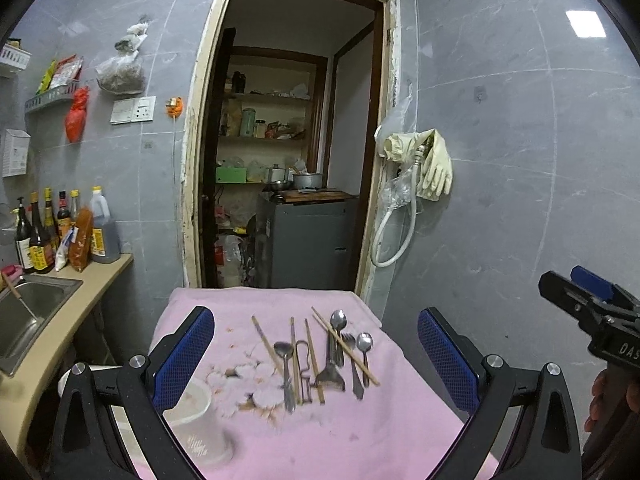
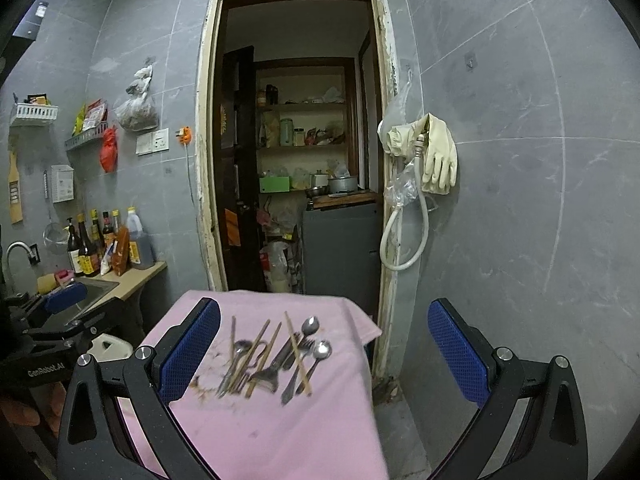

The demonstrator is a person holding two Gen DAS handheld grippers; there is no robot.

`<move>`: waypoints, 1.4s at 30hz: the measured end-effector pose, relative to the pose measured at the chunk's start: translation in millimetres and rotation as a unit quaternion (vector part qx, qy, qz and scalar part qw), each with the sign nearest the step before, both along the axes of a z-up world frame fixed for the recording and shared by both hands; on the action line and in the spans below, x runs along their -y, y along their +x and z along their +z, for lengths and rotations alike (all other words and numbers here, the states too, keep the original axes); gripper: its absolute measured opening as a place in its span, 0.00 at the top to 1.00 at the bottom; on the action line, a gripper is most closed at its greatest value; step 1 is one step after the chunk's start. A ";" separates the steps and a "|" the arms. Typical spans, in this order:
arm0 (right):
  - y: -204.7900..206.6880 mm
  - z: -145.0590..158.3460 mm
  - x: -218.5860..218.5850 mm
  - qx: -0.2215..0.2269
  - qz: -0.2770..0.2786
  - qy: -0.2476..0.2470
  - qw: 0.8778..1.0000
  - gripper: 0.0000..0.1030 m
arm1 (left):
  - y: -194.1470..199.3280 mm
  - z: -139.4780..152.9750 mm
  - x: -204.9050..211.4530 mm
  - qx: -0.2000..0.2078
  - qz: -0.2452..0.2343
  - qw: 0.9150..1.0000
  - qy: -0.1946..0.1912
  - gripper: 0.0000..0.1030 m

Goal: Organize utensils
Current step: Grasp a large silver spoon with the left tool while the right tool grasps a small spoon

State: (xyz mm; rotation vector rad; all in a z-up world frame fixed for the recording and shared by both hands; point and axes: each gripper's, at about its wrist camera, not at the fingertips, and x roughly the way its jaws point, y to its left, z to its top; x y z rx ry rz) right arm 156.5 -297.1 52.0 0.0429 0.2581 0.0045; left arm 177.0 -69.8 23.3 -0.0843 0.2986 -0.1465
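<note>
Both pairs of blue-padded fingers stand spread wide with nothing between them: the left gripper (image 1: 316, 356) and the right gripper (image 2: 324, 356) each hang above the pink cloth-covered table (image 1: 360, 432), short of the utensils. From the left wrist view the right gripper (image 1: 592, 312) also shows at the right edge, held by a hand (image 1: 612, 400).

Task items lie in a loose heap near the middle of the cloth: thin wooden chopsticks (image 1: 347, 347), several stainless steel spoons (image 1: 339, 322), a steel fork (image 1: 350, 344), and a metal peeler-like tool (image 1: 330, 378) whose exact form is hard to tell. One chopstick lies slantwise across a spoon and the fork, so the pieces overlap. A pale round bowl (image 1: 196, 416) sits at the cloth's left side, partly behind the left finger; whether it is the intended container cannot be told.

Likely hazards: closing on the crossed pile may catch two pieces at once or flick a neighbour aside; thin, smooth handles lying flat may slip from the pads; dragging could bunch the cloth and roll chopsticks off the table edge.
</note>
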 end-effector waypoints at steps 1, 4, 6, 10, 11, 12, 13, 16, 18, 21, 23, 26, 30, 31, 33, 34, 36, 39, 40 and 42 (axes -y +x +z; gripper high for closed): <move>12.4 -0.1 4.1 0.001 0.003 0.000 1.000 0.01 | 7.1 -0.3 2.0 -0.001 0.002 1.000 0.000 0.01; 50.5 -5.5 14.2 -0.001 0.009 0.001 1.000 0.01 | 42.4 -3.0 11.6 0.000 0.015 1.000 -0.004 0.01; 71.0 -12.1 17.4 -0.005 0.012 0.003 1.000 0.01 | 59.3 -6.9 16.3 -0.001 0.021 1.000 -0.005 0.01; 127.8 -37.8 29.5 -0.032 0.026 0.009 0.999 0.01 | 105.0 -20.8 30.5 -0.012 0.038 0.999 0.003 0.01; 143.3 -47.1 32.4 -0.043 0.033 0.014 0.998 0.01 | 111.3 -24.1 32.7 -0.015 0.040 0.999 0.005 0.01; 154.8 -56.3 34.8 -0.052 0.041 0.018 0.998 0.01 | 121.7 -28.5 35.0 -0.020 0.042 0.999 0.007 0.01; 166.3 -65.8 37.0 -0.061 0.048 0.023 0.997 0.01 | 130.7 -33.7 37.4 -0.026 0.043 0.999 0.009 0.01; 193.3 -100.6 41.3 -0.088 0.065 0.037 0.993 0.01 | 158.2 -54.0 42.2 -0.048 0.047 0.998 0.013 0.01; 210.3 -120.5 43.5 -0.103 0.077 0.042 0.991 0.01 | 172.5 -70.0 44.4 -0.066 0.052 0.996 0.014 0.01; 230.3 -146.8 42.6 -0.128 0.086 0.036 0.987 0.01 | 191.1 -92.8 45.5 -0.094 0.056 0.994 0.012 0.04; 245.9 -168.1 38.9 -0.155 0.093 0.024 0.983 0.01 | 203.0 -106.8 44.1 -0.118 0.062 0.991 0.013 0.09; 260.8 -191.6 32.7 -0.182 0.111 0.015 0.977 0.01 | 219.1 -129.8 39.6 -0.157 0.073 0.985 0.008 0.18; 274.7 -212.6 27.0 -0.202 0.133 0.018 0.970 0.16 | 234.4 -158.7 31.9 -0.201 0.085 0.976 0.000 0.32; 279.0 -218.1 25.0 -0.209 0.137 0.020 0.968 0.21 | 237.7 -165.9 31.0 -0.212 0.087 0.973 0.002 0.35; 287.1 -228.2 22.5 -0.223 0.143 0.029 0.964 0.35 | 244.0 -178.4 30.6 -0.232 0.087 0.969 0.008 0.39; 290.3 -232.3 22.1 -0.229 0.145 0.036 0.962 0.38 | 246.6 -181.9 31.9 -0.240 0.087 0.967 0.011 0.42; 295.4 -238.5 20.5 -0.239 0.148 0.043 0.959 0.48 | 250.7 -190.4 31.7 -0.256 0.086 0.963 0.012 0.47; 304.4 -249.8 13.8 -0.248 0.158 0.042 0.955 0.53 | 252.3 -198.6 29.7 -0.263 0.097 0.960 0.020 0.53; 306.7 -252.5 11.7 -0.251 0.161 0.043 0.954 0.53 | 253.8 -197.8 29.8 -0.265 0.095 0.959 0.020 0.54; 309.8 -256.0 9.1 -0.260 0.164 0.044 0.951 0.59 | 254.9 -197.2 28.4 -0.264 0.094 0.960 0.022 0.55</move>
